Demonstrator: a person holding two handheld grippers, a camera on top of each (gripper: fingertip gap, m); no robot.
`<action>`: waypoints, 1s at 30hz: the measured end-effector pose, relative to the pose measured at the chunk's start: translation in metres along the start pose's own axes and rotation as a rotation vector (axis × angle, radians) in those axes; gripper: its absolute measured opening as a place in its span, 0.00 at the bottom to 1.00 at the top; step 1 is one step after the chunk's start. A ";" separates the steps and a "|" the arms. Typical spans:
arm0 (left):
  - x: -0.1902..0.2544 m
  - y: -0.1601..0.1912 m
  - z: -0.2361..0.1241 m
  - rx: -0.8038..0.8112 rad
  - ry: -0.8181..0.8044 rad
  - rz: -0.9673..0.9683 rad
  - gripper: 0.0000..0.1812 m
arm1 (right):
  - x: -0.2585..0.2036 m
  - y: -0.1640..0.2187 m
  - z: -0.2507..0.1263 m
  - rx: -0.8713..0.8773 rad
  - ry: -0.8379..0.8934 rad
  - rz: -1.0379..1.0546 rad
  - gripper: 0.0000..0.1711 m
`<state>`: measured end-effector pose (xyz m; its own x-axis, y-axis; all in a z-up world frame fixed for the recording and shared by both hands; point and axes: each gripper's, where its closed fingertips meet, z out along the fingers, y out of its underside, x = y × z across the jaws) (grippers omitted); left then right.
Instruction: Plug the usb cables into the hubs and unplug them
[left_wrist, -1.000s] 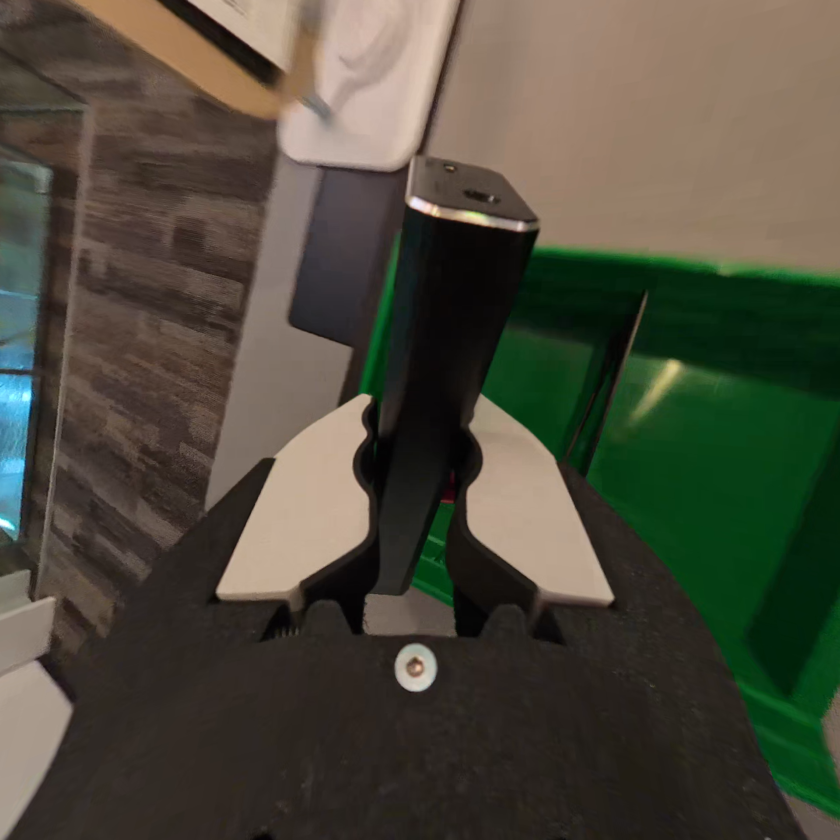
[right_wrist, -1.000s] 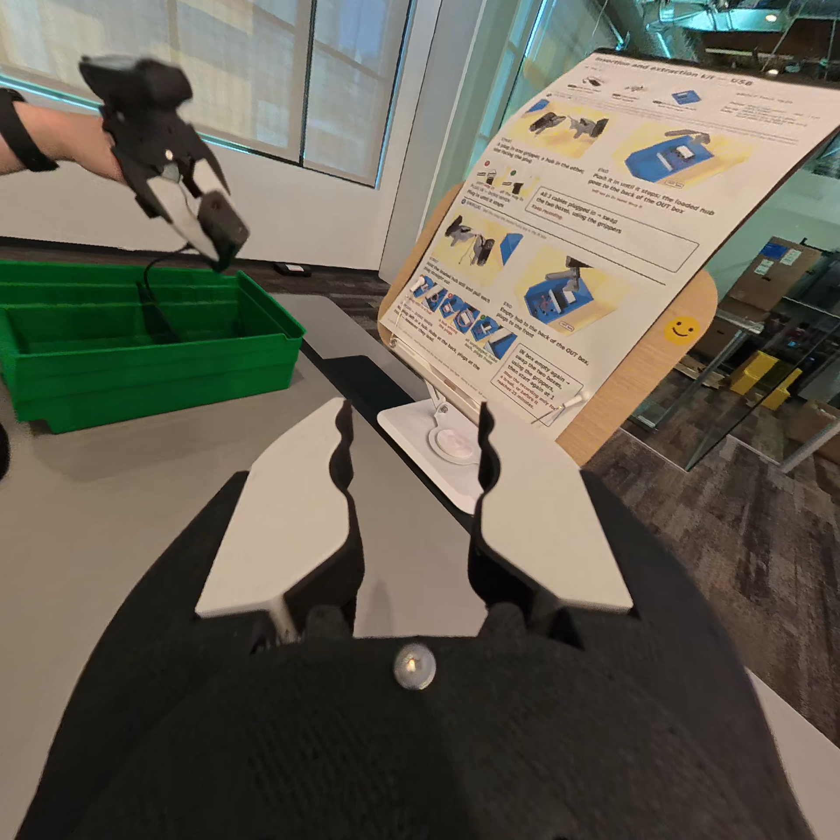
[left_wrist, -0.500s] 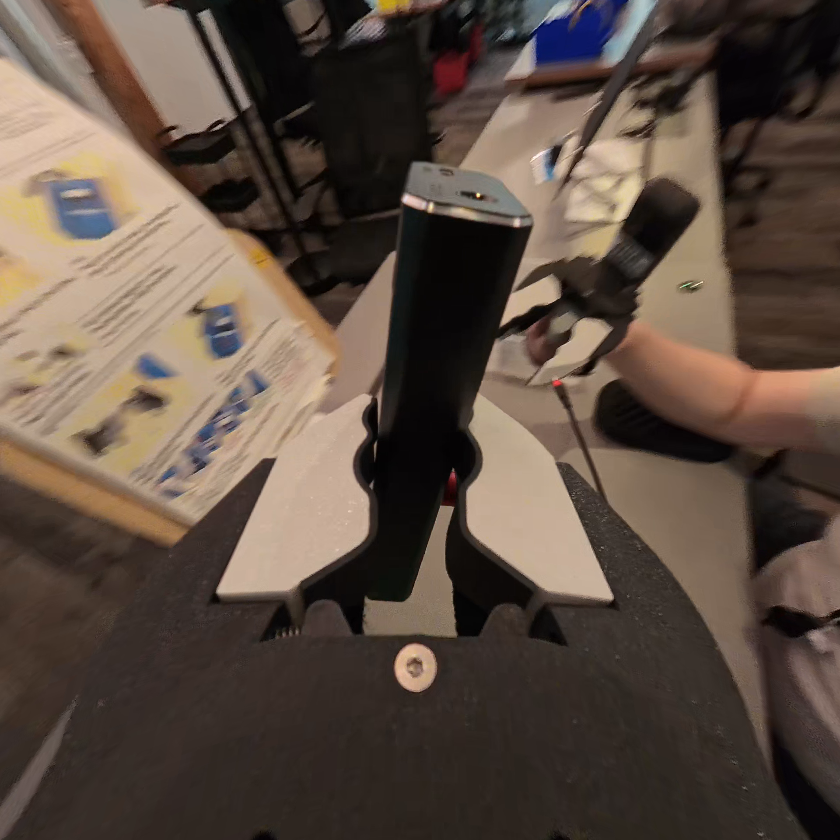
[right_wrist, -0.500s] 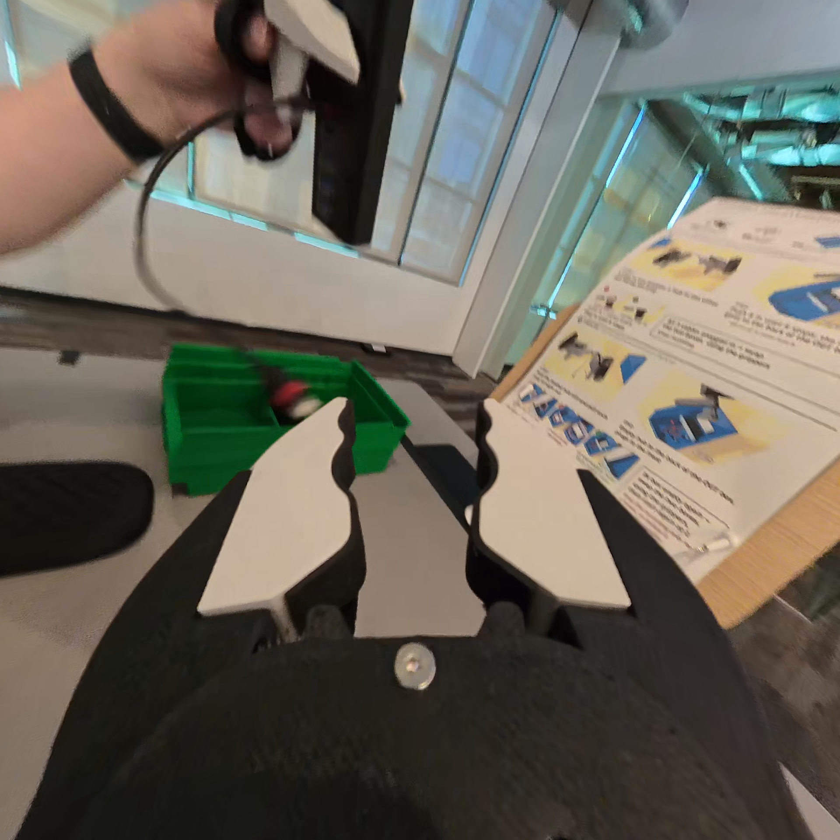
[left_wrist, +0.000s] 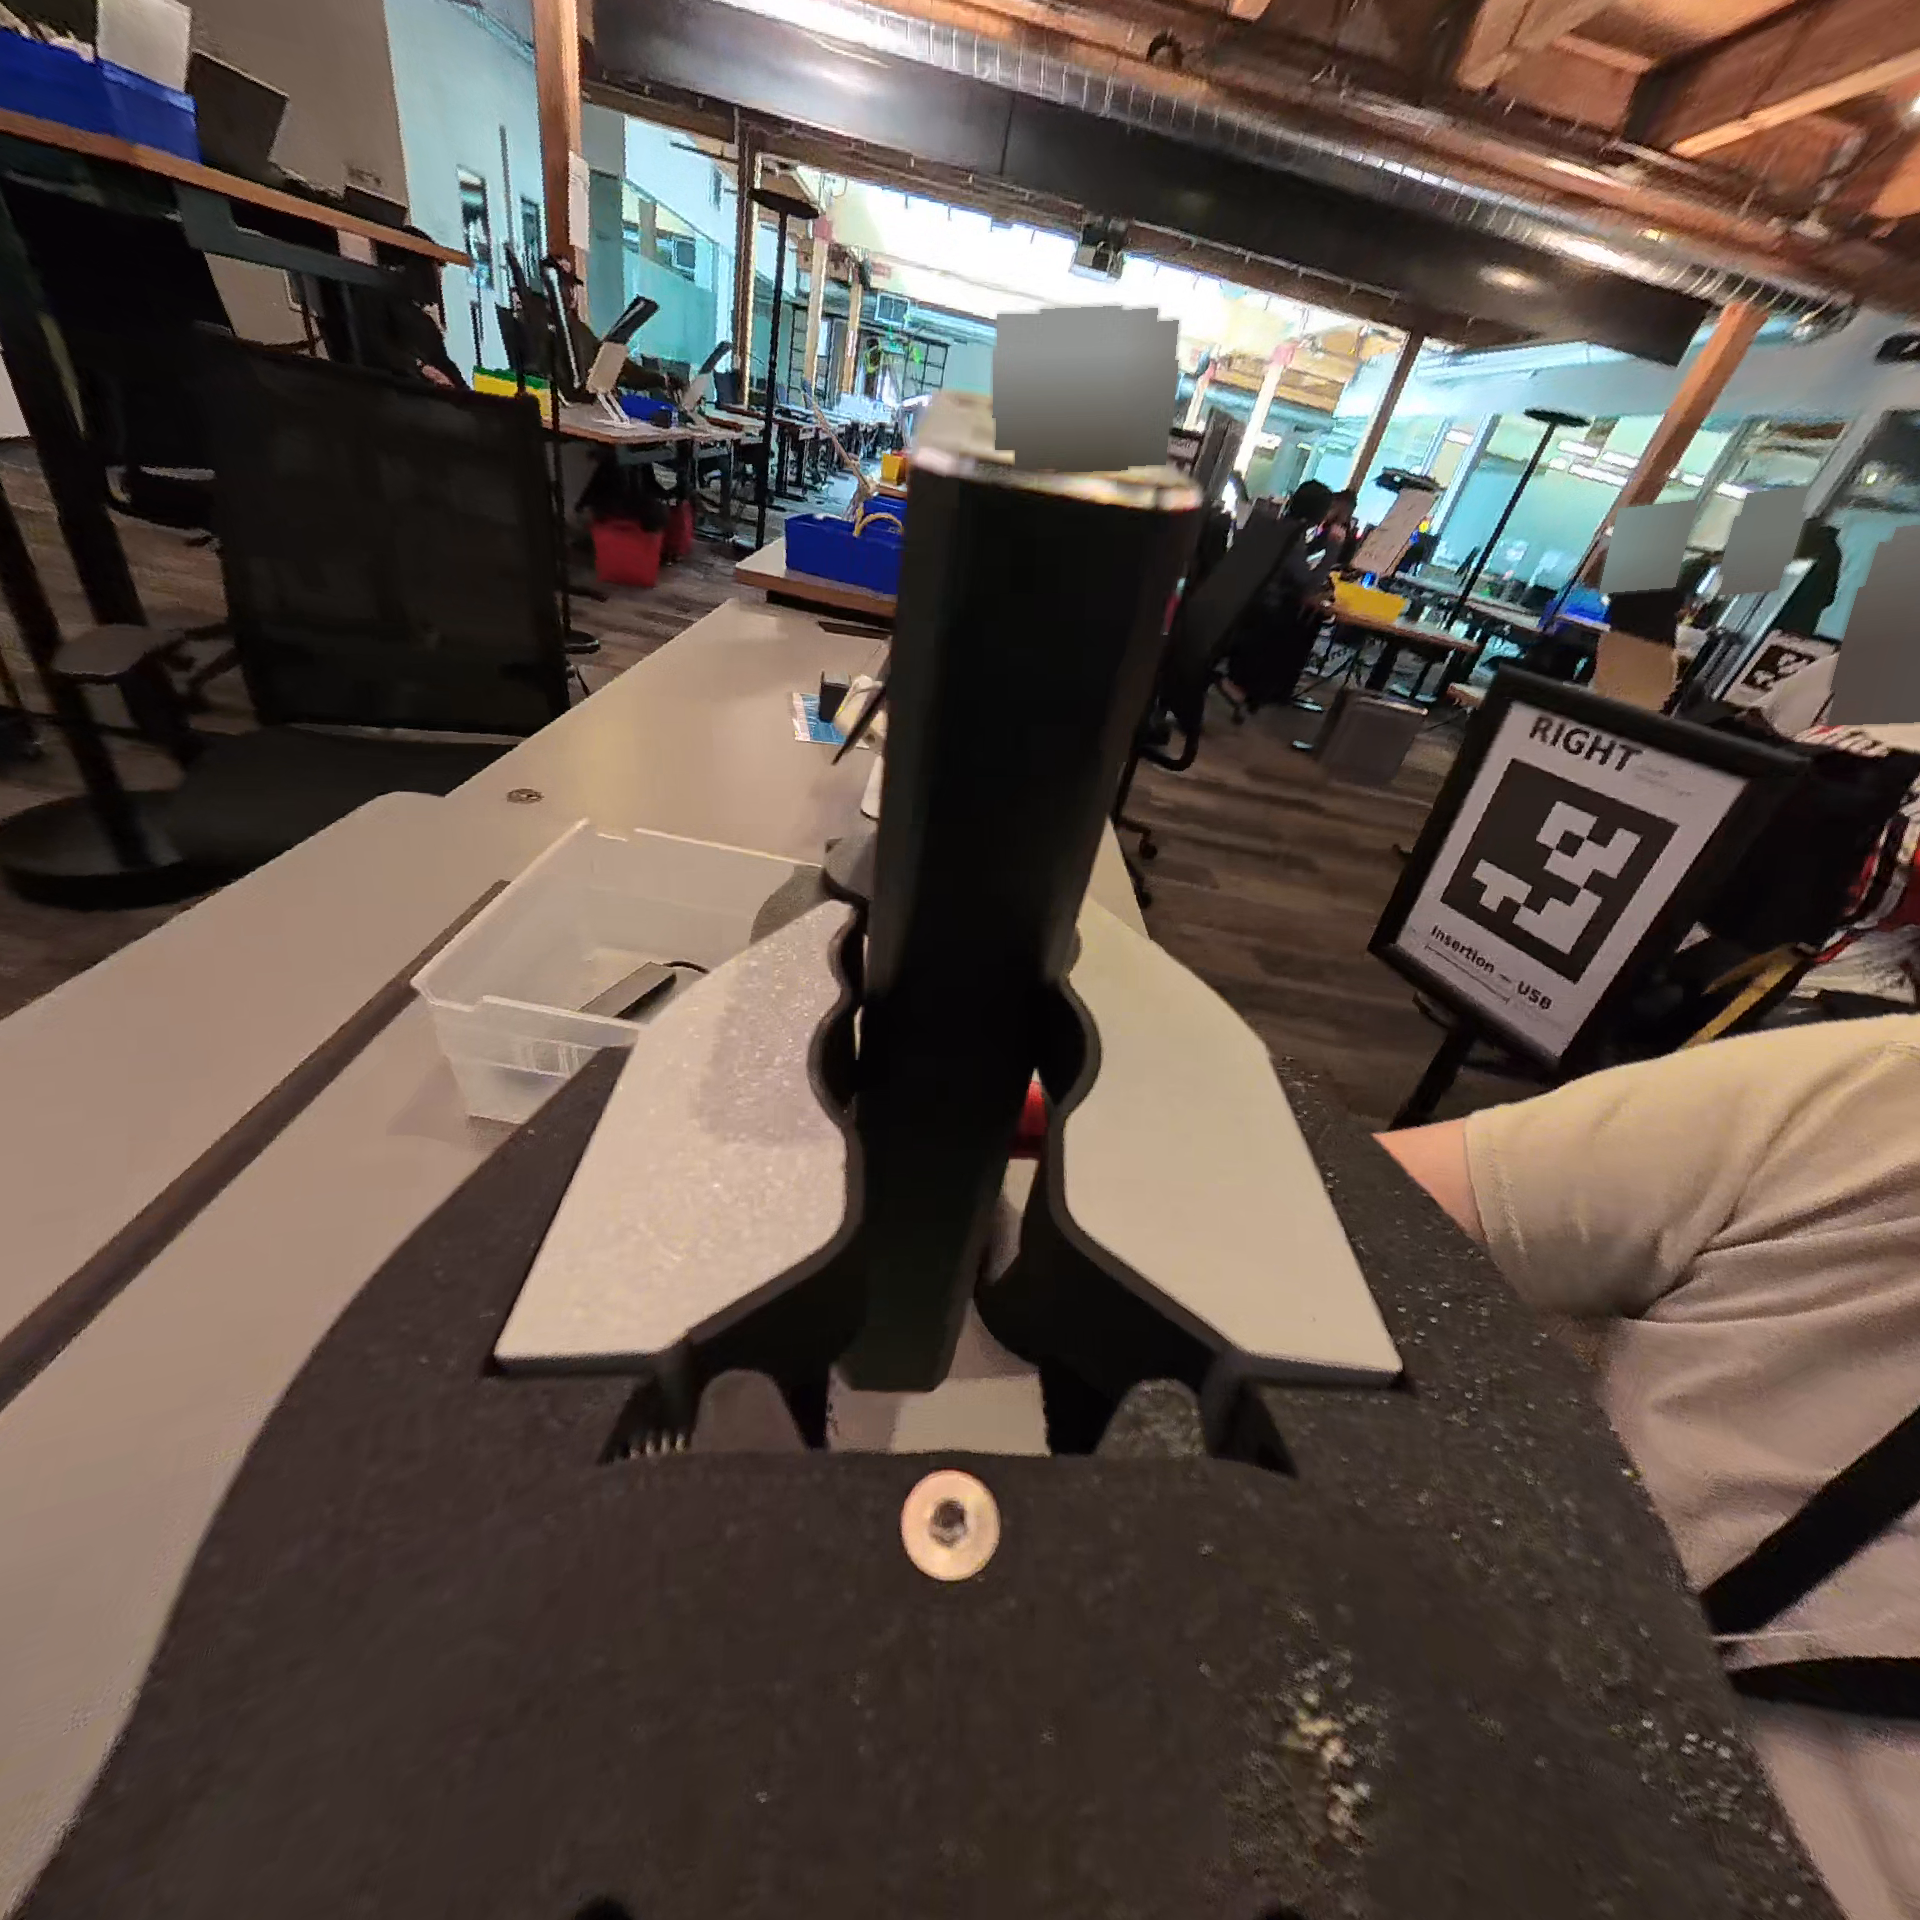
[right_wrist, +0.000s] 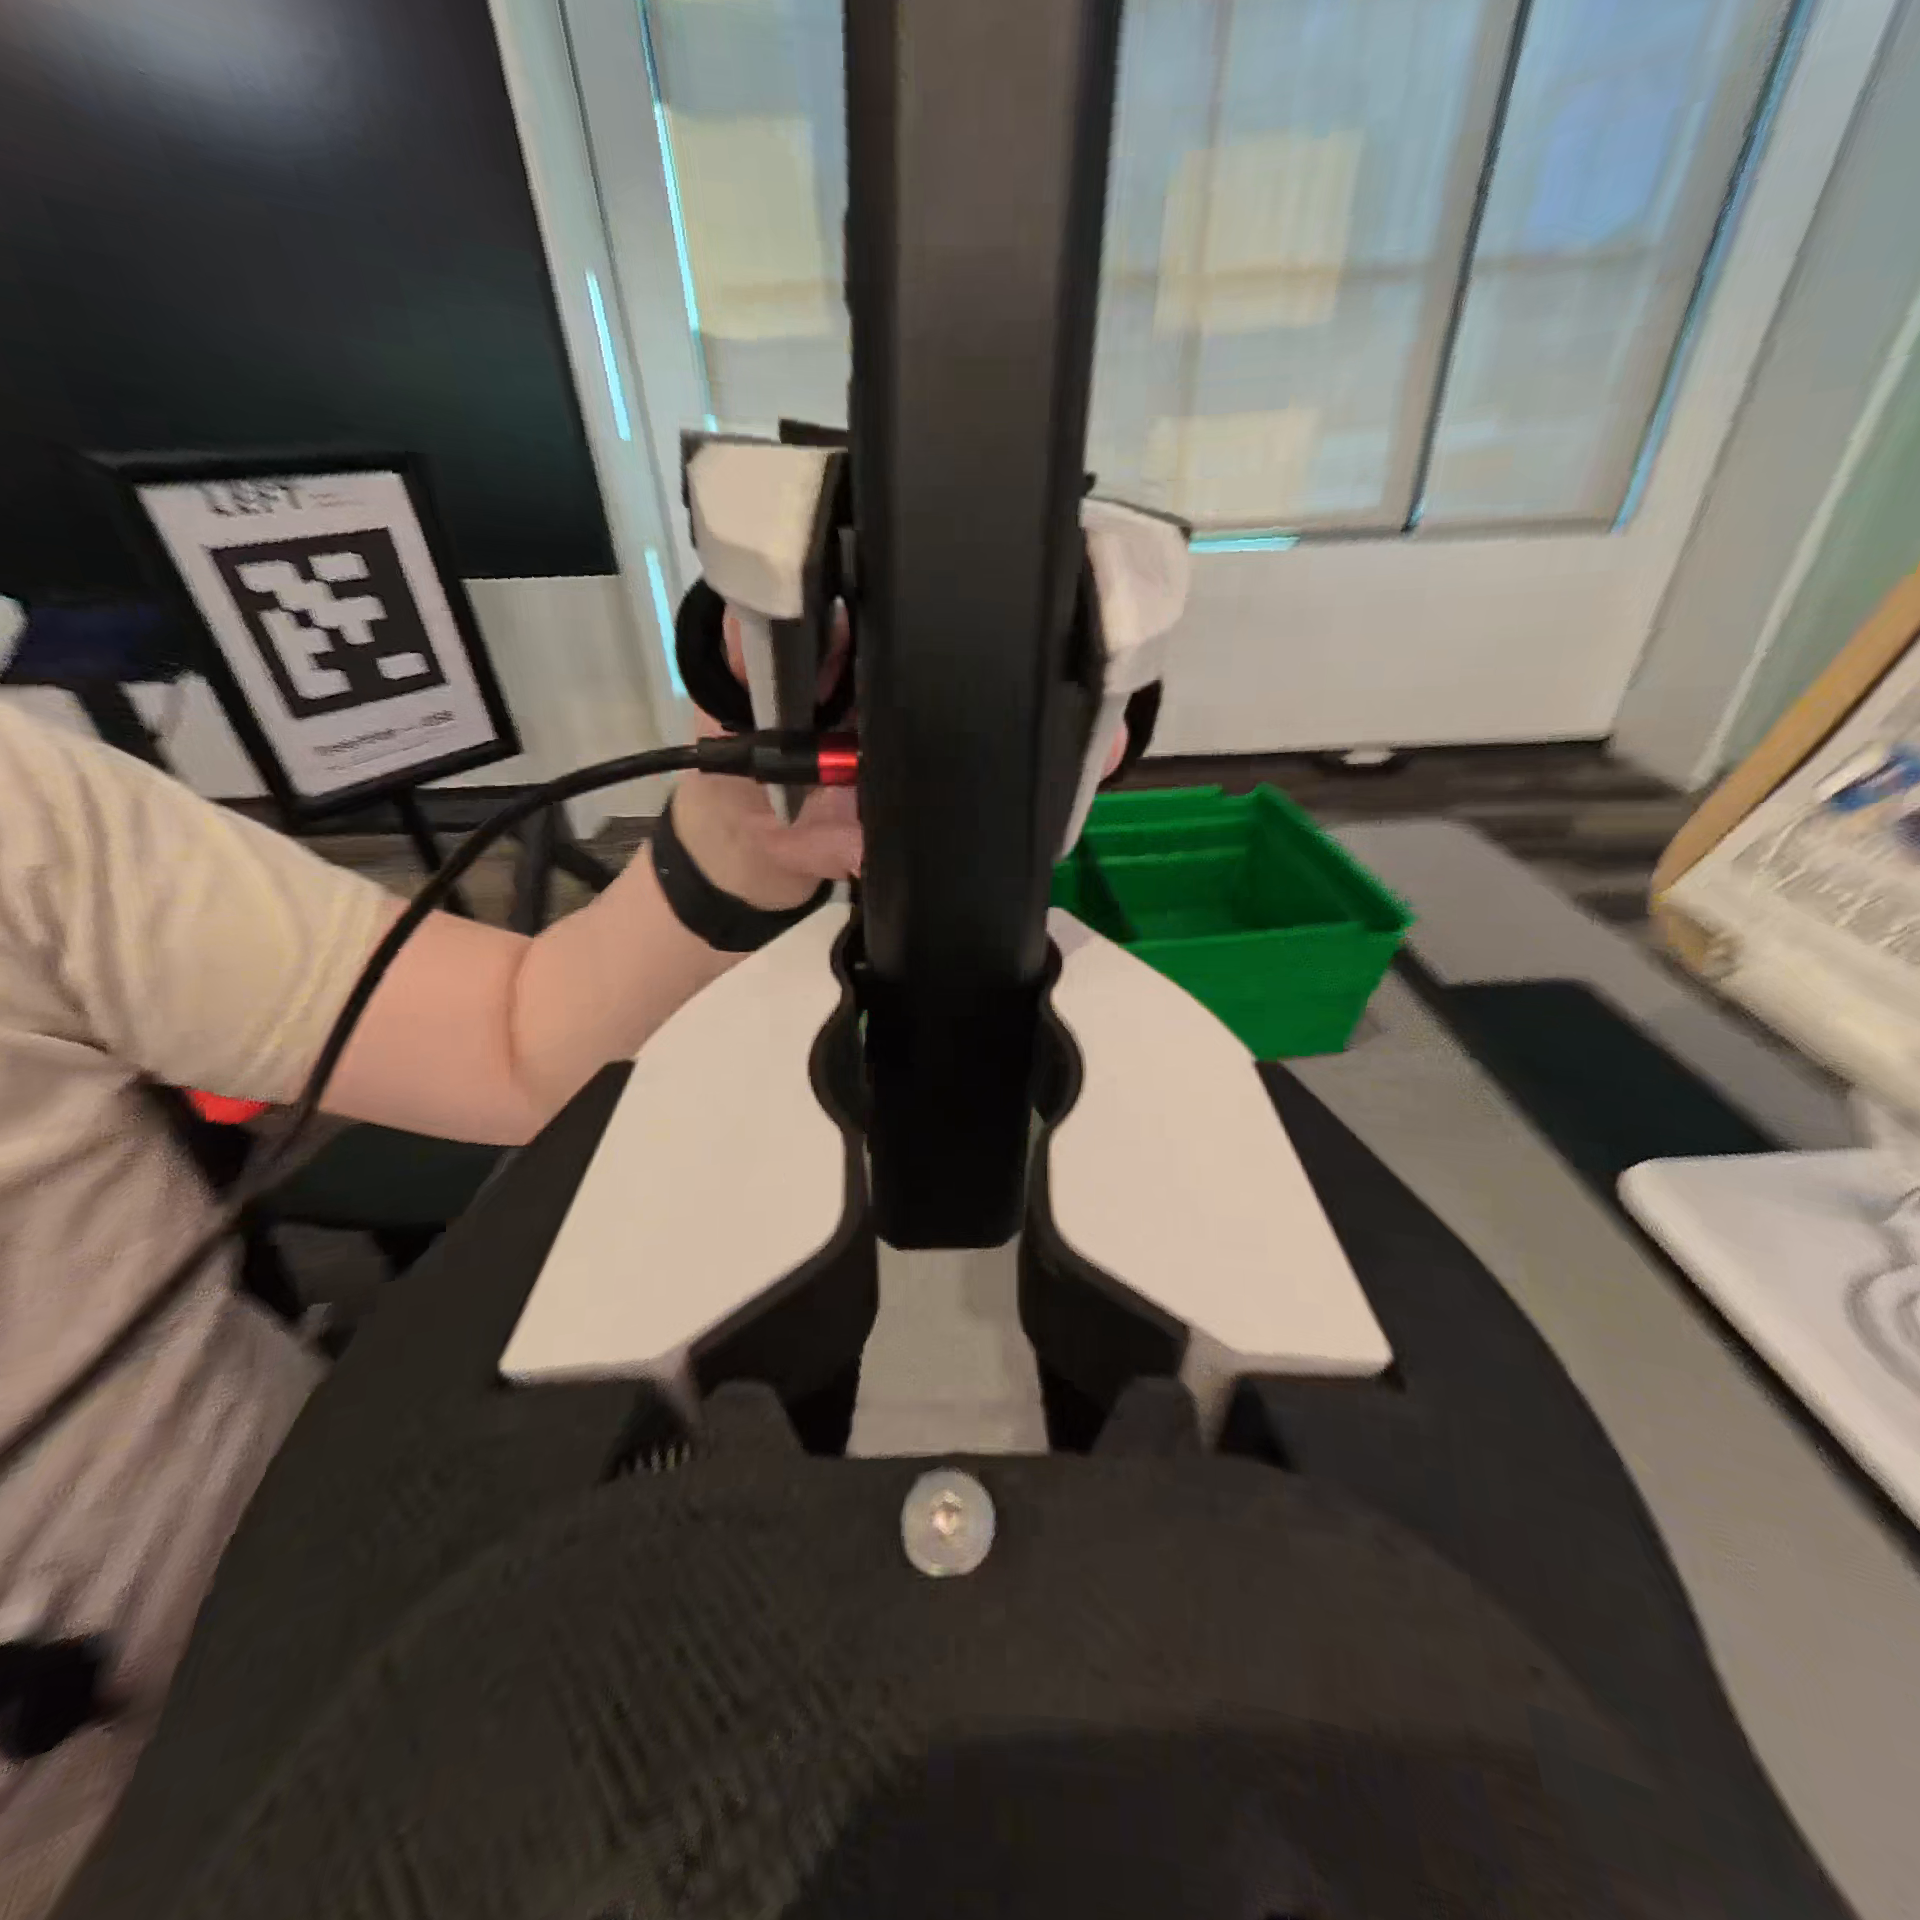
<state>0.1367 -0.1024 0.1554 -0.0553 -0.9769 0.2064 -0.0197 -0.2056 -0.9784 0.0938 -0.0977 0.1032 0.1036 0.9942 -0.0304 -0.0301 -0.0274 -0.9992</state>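
Note:
A long black USB hub (left_wrist: 997, 810) sticks out forward from my left gripper (left_wrist: 961, 935), which is shut on it. A red plug (left_wrist: 1023, 1107) shows beside the hub between the fingers. In the right wrist view my right gripper (right_wrist: 951, 945) is shut on the near end of the same hub (right_wrist: 966, 675). The left gripper (right_wrist: 935, 821) grips it farther up, held by a hand. A black cable (right_wrist: 436, 894) with a red plug (right_wrist: 821, 758) is plugged into the hub's left side. The right gripper does not show in the left wrist view.
A clear plastic bin (left_wrist: 582, 966) stands on the grey table (left_wrist: 260, 997) with a black object in it. A green bin (right_wrist: 1226, 914), a black mat (right_wrist: 1590, 1070), an instruction board (right_wrist: 1818, 883) and its white base (right_wrist: 1787, 1299) lie to the right. Framed marker signs (left_wrist: 1558, 883) (right_wrist: 322, 623) stand beside the table. Across from one pair of fingers to the other is roughly 6 cm.
My left gripper has swung round with the hub towards the right gripper. My right gripper was open and empty and has closed on the hub's end.

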 end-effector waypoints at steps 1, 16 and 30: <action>-0.007 0.004 -0.002 0.004 -0.003 -0.014 0.17 | 0.001 0.005 -0.001 -0.016 -0.036 0.059 0.17; -0.064 0.028 -0.024 0.056 0.045 -0.138 0.17 | 0.045 0.053 0.019 -0.011 -0.032 0.155 0.17; -0.071 0.037 -0.022 -0.006 -0.016 -0.131 0.17 | 0.050 0.058 0.018 -0.003 -0.032 0.186 0.17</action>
<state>0.1183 -0.0395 0.1043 -0.0364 -0.9426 0.3320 -0.0312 -0.3310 -0.9431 0.0789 -0.0477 0.0443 0.0653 0.9747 -0.2139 -0.0426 -0.2114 -0.9765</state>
